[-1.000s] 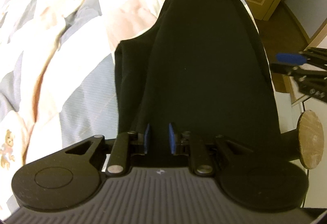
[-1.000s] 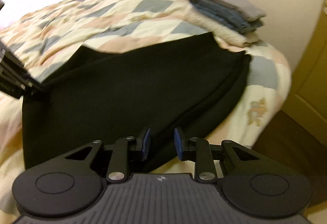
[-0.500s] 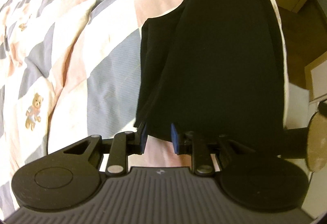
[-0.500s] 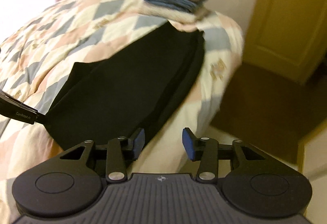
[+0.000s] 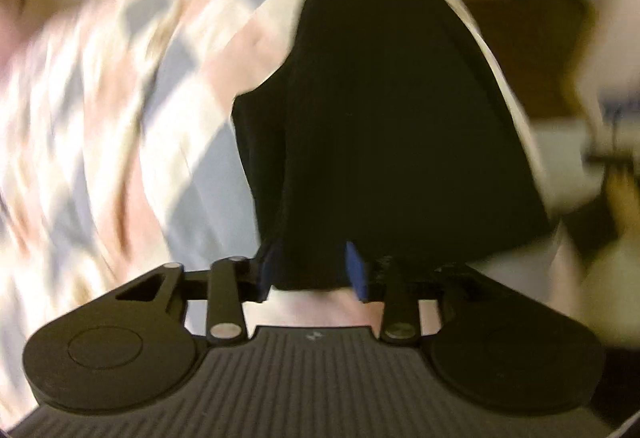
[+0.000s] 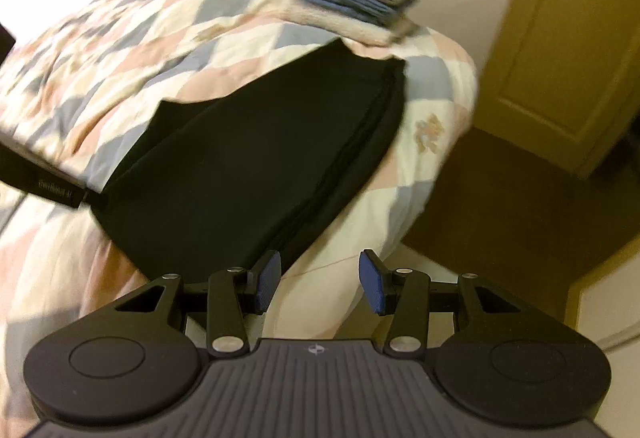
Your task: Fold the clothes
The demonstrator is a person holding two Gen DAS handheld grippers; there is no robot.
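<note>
the left gripper [image 5: 312, 270] stands wide apart, the black garment [image 6: 256, 166] hem lying between its pads. the right gripper [image 6: 318, 284] gapes empty beside the quilt [image 6: 432, 110] edge, above bare floor [image 6: 520, 206].

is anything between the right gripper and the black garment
Nothing visible. The right gripper hangs open just off the near corner of the black garment, with only bare quilt between them. The left gripper is at the garment's other near corner.
</note>
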